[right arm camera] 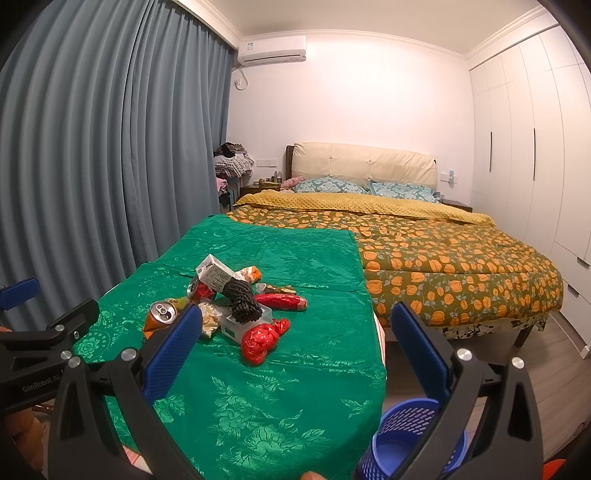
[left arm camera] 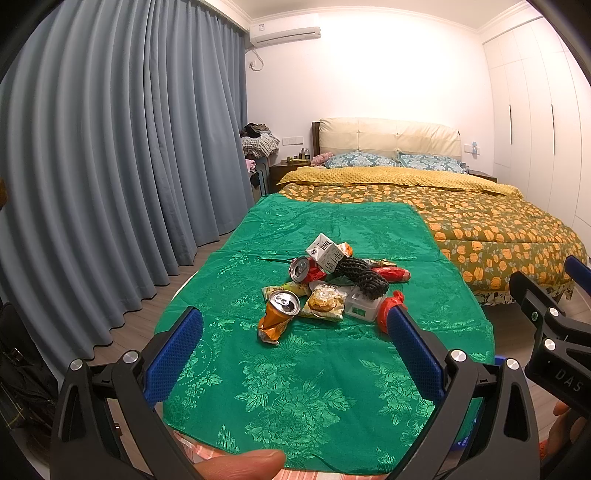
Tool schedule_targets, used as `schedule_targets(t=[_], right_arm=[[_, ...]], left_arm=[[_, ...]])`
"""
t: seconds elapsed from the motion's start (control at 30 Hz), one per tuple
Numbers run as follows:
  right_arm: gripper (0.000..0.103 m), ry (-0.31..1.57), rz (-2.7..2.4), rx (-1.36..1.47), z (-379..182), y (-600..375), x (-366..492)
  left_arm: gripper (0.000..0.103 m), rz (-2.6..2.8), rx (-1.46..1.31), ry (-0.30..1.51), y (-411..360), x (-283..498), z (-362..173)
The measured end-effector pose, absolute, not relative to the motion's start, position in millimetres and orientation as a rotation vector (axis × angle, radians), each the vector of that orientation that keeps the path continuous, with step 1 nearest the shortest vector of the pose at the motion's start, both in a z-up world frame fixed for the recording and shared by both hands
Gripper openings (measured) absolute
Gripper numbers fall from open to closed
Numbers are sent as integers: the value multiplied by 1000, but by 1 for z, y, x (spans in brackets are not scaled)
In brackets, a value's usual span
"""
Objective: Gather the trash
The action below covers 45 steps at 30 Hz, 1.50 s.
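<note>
Sensibly, with both jaws wide and empty, the right gripper (right arm camera: 295, 343) should take the nearest red bag (right arm camera: 263, 339) first; the basket (right arm camera: 410, 443) waits below the table edge.

heaped trash pile (left arm camera: 332, 284) mid-table; blue mesh bin (right arm camera: 410, 439) alongside

Grey-blue curtains (left arm camera: 110, 147) hang along the left wall. An air conditioner (left arm camera: 284, 34) sits high up beside them. A bed (right arm camera: 424, 251) with a pumpkin-print quilt and cream headboard (right arm camera: 362, 162) stands beside white wardrobes (right arm camera: 524, 147). Clothes (right arm camera: 232, 158) are piled near the nightstand (left arm camera: 282, 173).
</note>
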State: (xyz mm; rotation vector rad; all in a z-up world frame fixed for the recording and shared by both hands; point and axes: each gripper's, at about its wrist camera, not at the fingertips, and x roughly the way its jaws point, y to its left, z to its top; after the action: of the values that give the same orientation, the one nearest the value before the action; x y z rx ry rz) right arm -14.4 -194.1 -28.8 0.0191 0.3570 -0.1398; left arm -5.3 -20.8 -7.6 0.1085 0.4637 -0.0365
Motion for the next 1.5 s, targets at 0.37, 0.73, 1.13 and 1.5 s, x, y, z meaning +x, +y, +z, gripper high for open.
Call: schedule_targets(t=[0.37,0.73,1.13,1.5], right_arm=[[99,358,-140,18,-29,-195,-15],[99,360,-142,21,-28,-197,-15],[99,364,-144,22,-30,-199,-16],[99,365,-145,25,-31,-199,-15]], left_arm=[[99,-31,112,462,-20,-5,-10],[99,-23,116,459,-18,-2,-13],[99,-29,102,463,-15,1,-14],[99,-55,144,430,-24,-2,-13]])
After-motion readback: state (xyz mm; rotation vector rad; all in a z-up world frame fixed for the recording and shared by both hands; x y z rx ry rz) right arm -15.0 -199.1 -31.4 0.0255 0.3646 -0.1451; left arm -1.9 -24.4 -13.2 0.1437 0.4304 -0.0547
